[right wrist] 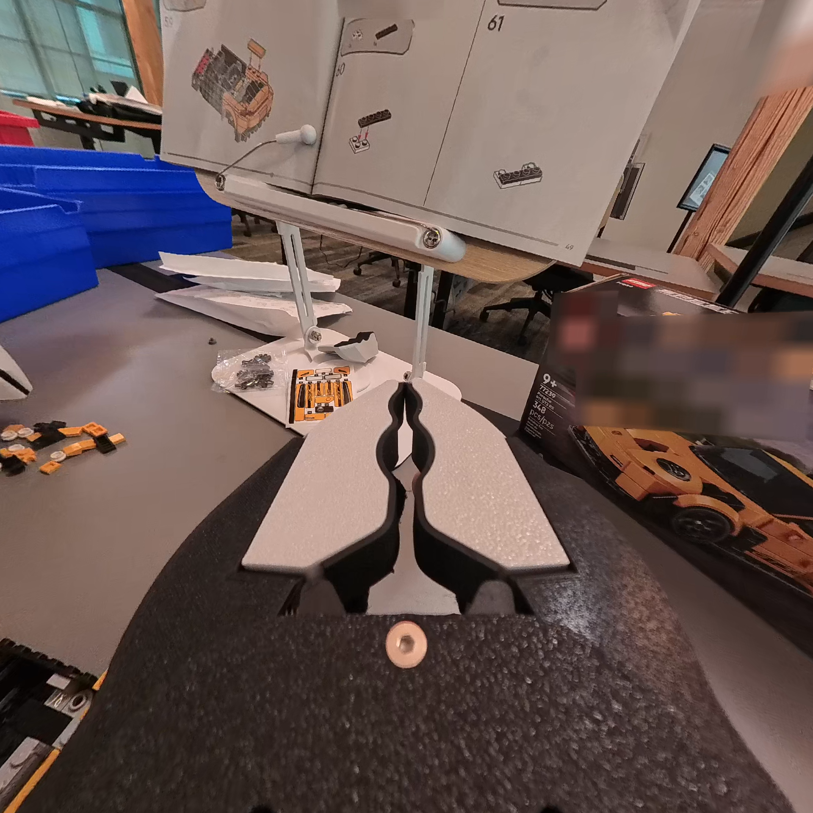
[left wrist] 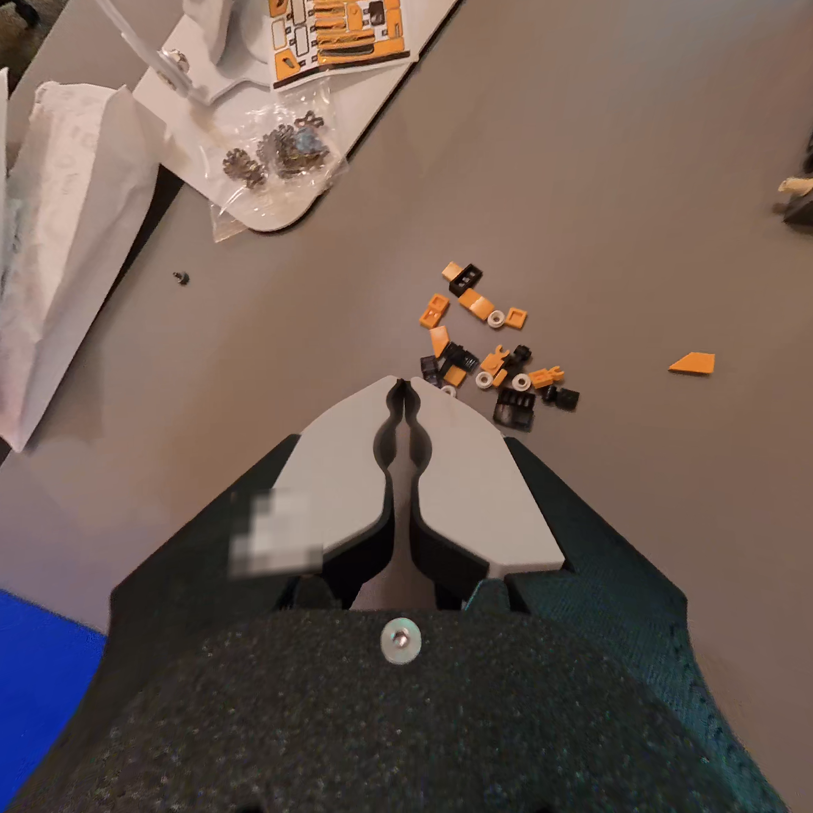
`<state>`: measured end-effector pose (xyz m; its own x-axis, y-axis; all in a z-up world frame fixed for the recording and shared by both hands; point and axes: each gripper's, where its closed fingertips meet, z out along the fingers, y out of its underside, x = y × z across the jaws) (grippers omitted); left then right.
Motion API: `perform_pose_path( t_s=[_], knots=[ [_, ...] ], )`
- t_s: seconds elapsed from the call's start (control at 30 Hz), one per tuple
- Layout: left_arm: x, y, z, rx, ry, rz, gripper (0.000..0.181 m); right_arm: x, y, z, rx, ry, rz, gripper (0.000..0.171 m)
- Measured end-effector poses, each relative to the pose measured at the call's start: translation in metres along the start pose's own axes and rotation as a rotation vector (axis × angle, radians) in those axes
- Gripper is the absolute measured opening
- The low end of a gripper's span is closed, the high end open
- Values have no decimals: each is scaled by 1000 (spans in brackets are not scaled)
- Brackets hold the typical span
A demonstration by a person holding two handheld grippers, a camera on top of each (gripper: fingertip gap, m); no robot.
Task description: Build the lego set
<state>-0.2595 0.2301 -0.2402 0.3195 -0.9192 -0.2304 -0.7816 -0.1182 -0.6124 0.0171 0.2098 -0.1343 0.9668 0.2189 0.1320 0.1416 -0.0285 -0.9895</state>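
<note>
The left gripper [left wrist: 404, 382] hangs above the grey table [left wrist: 572, 176], its two grey fingers [left wrist: 352, 462] pressed together at the tips with nothing between them. Just beyond and to the right of those tips lies a loose pile of parts [left wrist: 488, 352]: orange plates, black clips and small white round studs, all resting flat on the table. One orange wedge [left wrist: 693, 364] lies well apart from the pile, farther right. A tiny dark piece [left wrist: 181, 277] sits alone to the left. Farther off, a clear bag [left wrist: 272, 158] of dark pieces and an orange sticker sheet [left wrist: 338, 39] rest on the stand's white base [left wrist: 281, 215], with white paper bags [left wrist: 57, 246] at the left edge.

The right gripper [right wrist: 404, 387] is likewise closed at the tips and empty. It points toward the stand [right wrist: 343, 220], which holds the open manual [right wrist: 440, 110] tilted above the table. The same pile shows at the left of the right wrist view, and a partly built model [right wrist: 35, 726] of black and orange sits at the lower left corner. The box [right wrist: 660, 462] lies to the right; blue bins [right wrist: 110, 198] stand behind on the left
</note>
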Motion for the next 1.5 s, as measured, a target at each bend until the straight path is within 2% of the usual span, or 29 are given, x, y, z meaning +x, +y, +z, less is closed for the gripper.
perform_pose_path(
  t_s=[0.53, 0.7, 0.9, 1.3, 1.5],
  knots=[
    [22, -9, 18, 65, 137, -48, 8, 1, 1, 0, -3, 0, 6, 0],
    [15, -7, 17, 52, 88, -34, 4, 1, 1, 0, -3, 0, 4, 0],
    [-3, -22, -4, 163, 56, -130, 0, 0, 2, 1, -5, -1, 3, 0],
    [9, -15, 1, 116, 96, -86, 0, 1, 2, 0, -4, 0, 5, 0],
    [32, -7, 1, 63, 200, -13, 4, 0, 2, 1, -4, -1, 5, 0]
  ],
)
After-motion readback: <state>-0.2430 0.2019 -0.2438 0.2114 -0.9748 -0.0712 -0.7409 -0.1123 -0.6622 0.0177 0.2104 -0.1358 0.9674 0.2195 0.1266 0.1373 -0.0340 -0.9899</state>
